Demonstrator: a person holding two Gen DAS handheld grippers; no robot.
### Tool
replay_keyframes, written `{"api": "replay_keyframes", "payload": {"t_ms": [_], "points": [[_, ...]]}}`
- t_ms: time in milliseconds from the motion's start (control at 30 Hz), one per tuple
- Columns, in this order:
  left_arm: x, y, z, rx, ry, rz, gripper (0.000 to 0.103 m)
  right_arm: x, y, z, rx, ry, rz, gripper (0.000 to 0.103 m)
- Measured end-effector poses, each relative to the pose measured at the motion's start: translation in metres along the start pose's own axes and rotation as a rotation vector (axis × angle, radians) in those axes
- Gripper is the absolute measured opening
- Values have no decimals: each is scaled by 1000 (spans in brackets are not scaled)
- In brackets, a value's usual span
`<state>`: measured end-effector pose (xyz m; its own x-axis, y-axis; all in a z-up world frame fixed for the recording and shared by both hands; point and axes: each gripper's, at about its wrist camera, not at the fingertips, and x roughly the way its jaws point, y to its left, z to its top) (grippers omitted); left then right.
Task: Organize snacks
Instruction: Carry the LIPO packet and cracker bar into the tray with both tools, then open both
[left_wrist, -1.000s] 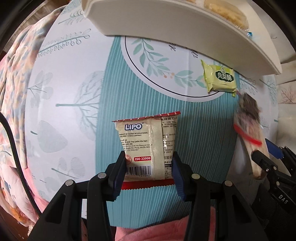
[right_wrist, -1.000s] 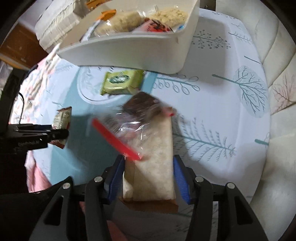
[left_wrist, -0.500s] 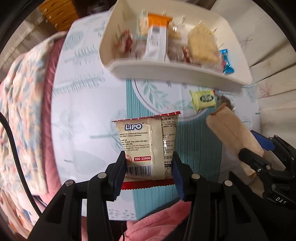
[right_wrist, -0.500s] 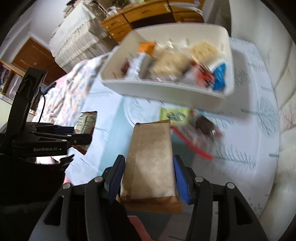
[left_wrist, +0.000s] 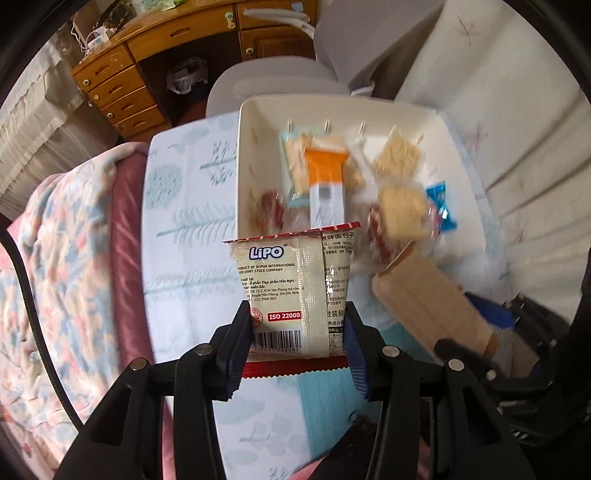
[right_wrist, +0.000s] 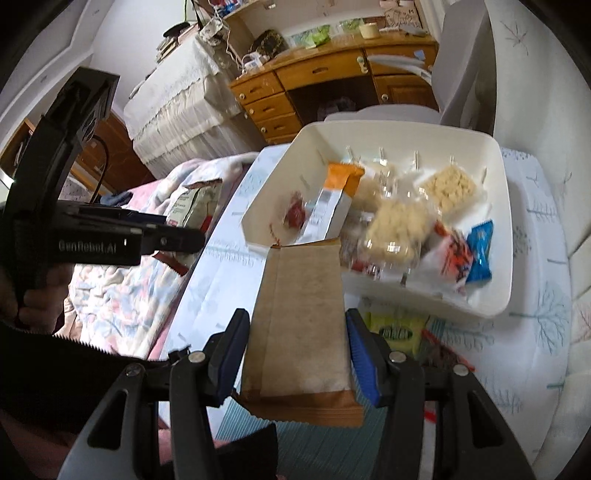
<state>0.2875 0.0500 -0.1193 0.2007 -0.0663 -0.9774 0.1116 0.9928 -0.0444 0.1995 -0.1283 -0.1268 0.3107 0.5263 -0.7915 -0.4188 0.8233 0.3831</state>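
A: Item one, left tongs (left_wrist: 297, 325)?

B: Clamped on the LiPO packet (left_wrist: 291, 295), seam side up, long axis running forward along the fingers. It hangs above the desk (left_wrist: 184, 236), its top edge over the near wall of the white bin (left_wrist: 239, 166).

A: Item two, right tongs (right_wrist: 295, 350)?

B: Gripping the brown paper packet (right_wrist: 299, 321), long axis also pointing ahead at the bin, top edge reaching its near rim.

A: Bin position?

B: Straight ahead of both pairs, already holding mixed snacks. Neither hand looks clearly nearer.

A: Still loose?

B: A green packet (right_wrist: 397, 328) on the desk, just outside the bin's near wall, on the right tongs' side.
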Motion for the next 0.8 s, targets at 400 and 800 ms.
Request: {"api": "replay_keyframes", "payload": {"t_ms": [400,800], "points": [[46,-6,49,64,-74,-92,45,7,-44,18,64,-244,-94,53],[69,-30,57,116,-102,-129,50,15,-86,15,205,-285,-286,54]]}}
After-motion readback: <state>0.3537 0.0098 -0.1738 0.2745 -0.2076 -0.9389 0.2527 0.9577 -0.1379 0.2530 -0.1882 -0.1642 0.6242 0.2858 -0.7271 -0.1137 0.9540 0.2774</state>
